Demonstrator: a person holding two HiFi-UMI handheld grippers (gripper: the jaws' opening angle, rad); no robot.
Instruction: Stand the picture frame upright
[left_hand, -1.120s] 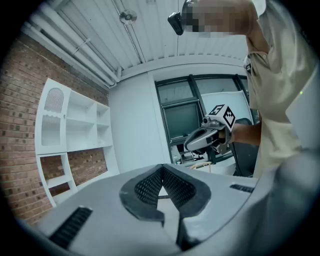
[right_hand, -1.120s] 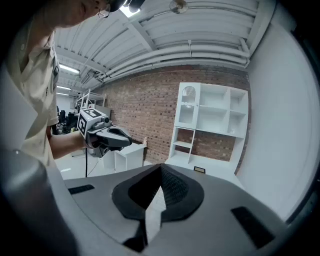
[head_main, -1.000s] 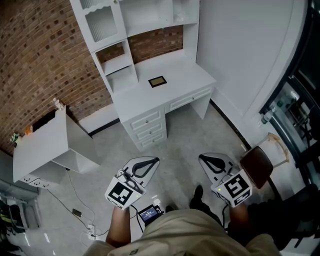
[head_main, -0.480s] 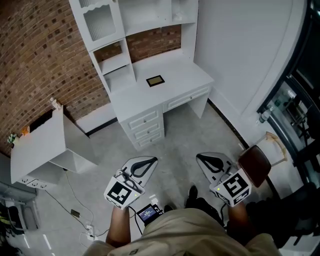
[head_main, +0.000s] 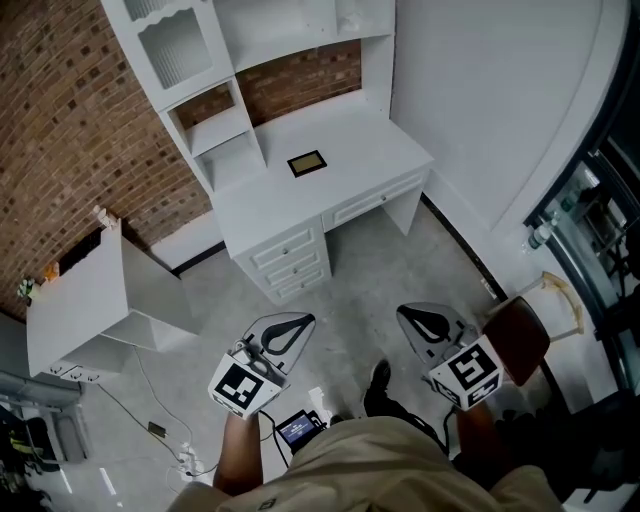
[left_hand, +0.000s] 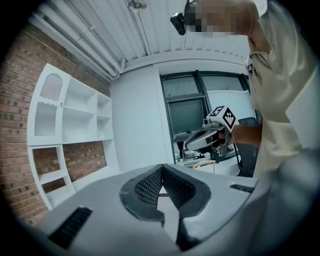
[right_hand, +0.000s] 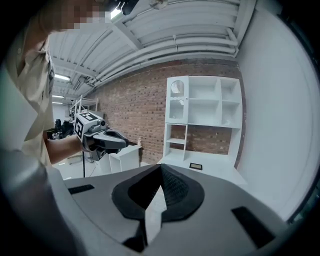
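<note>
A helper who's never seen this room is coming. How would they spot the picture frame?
Find the white desk with shelves above it, against the brick wall. The frame lies flat near the middle of the desktop: a small dark rectangle, the only thing on that white top.

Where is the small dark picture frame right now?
Head view, upper centre: the dark picture frame lies flat on the white desk, in front of its white shelf unit.
</note>
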